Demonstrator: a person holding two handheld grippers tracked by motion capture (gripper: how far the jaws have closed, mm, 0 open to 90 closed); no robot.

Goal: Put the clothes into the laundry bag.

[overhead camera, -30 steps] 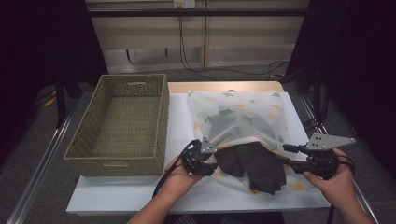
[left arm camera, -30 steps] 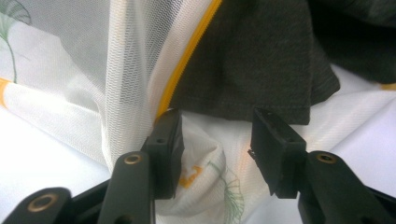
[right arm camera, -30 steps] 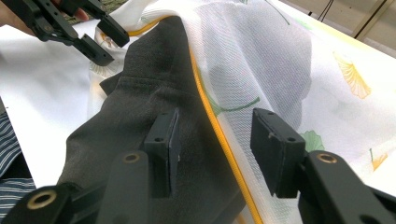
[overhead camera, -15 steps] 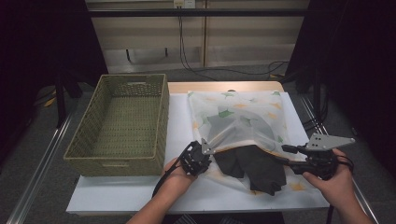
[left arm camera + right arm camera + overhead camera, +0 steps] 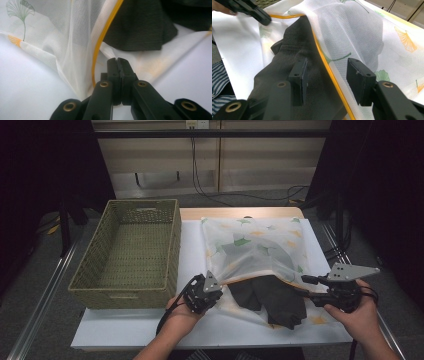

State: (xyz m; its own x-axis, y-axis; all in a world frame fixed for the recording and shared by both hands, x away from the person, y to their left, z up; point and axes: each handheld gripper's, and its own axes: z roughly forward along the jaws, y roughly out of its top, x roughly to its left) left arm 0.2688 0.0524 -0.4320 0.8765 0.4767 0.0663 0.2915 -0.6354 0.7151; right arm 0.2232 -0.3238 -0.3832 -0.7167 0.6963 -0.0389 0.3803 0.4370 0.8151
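Note:
A white mesh bag (image 5: 260, 245) printed with green and orange leaves lies on the white table, its mouth edged in yellow (image 5: 329, 72). A dark garment (image 5: 272, 297) sticks halfway out of that mouth toward me. My left gripper (image 5: 219, 284) has just closed on the bag's yellow-edged upper layer at the mouth's left corner and holds it lifted; in the left gripper view its jaws (image 5: 117, 60) meet, with mesh (image 5: 75, 50) drawn in beside them. My right gripper (image 5: 303, 286) is open at the mouth's right side, its jaws (image 5: 327, 62) standing over the garment (image 5: 294, 50) and the yellow edge.
A woven green basket (image 5: 172, 245) stands empty at the table's left, close to my left hand. Bare white tabletop (image 5: 125, 327) runs along the front edge. Cables lie on the floor behind the table.
The left gripper's jaws have shut on the bag's edge, and the hand has drawn it a little left and toward me, lifting the mouth. The right gripper has stayed put.

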